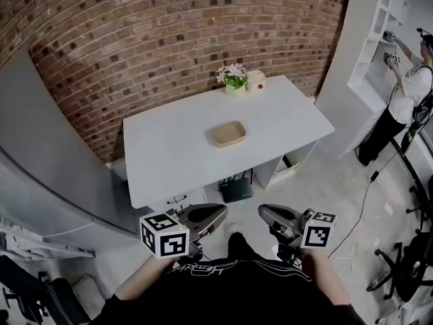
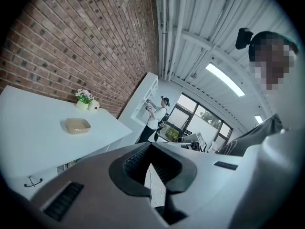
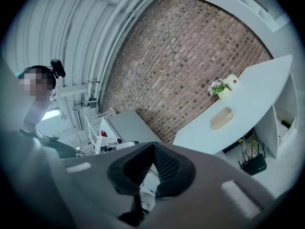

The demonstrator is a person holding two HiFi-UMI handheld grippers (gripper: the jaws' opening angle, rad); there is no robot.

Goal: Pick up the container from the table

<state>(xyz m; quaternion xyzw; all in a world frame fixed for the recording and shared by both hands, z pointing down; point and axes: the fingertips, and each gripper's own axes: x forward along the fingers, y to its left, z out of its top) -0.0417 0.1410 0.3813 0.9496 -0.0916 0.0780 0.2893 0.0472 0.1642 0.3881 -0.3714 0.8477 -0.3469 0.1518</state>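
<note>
A flowering plant (image 1: 235,80) is standing well ahead of the fingers (image 1: 206,215), with a pale jar (image 1: 256,80) sitting just beside it on the right and a brick wall (image 1: 135,39) rising behind both. A black router (image 1: 237,190) is sitting low down, between the fingers and the plant. Far to the fingers' right, a person (image 1: 406,93) is reaching into a white shelf (image 1: 385,19), and a cable (image 1: 365,202) is trailing across the floor.

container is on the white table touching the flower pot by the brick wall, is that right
Not touching. The container is on the white table, but it lies near the table's middle, apart from the flower pot by the brick wall. The head view shows the bare tabletop between them.
</note>
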